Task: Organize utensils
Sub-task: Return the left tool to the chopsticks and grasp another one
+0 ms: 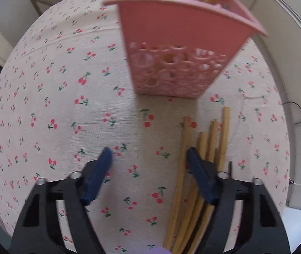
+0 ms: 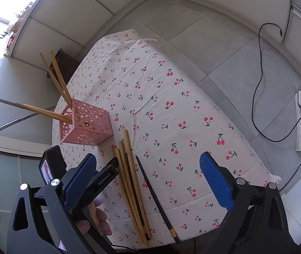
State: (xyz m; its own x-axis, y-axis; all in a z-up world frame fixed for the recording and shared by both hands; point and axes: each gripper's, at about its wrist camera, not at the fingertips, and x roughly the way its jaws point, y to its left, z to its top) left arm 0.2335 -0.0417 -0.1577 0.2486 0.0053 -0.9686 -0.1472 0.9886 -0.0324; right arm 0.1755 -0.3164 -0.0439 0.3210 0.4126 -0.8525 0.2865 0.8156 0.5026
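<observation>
A loose bundle of wooden chopsticks (image 2: 129, 182) lay flat on the counter (image 2: 171, 105), near its front edge, pointing toward the pink perforated holder (image 2: 87, 127) that stood just beyond their far tips. Four more chopsticks (image 2: 55, 80) already leaned out of that holder, two tilted up and two splayed to the left. A single black chopstick (image 2: 156, 199) with a gold band lay just to the right of the wooden bundle, apart from it. The left tool (image 1: 148, 154) hung over the near part of the bundle, jaws parted and nothing pressed between the blue pads; its right finger (image 1: 197, 169) overlapped the wooden sticks (image 1: 195, 169) while the left one stood over bare cherry-print cloth (image 1: 65, 105). A hand (image 2: 99, 218) showed beneath it in the right wrist view. The right tool (image 2: 148, 158) stood wide open above the counter, holding nothing.
</observation>
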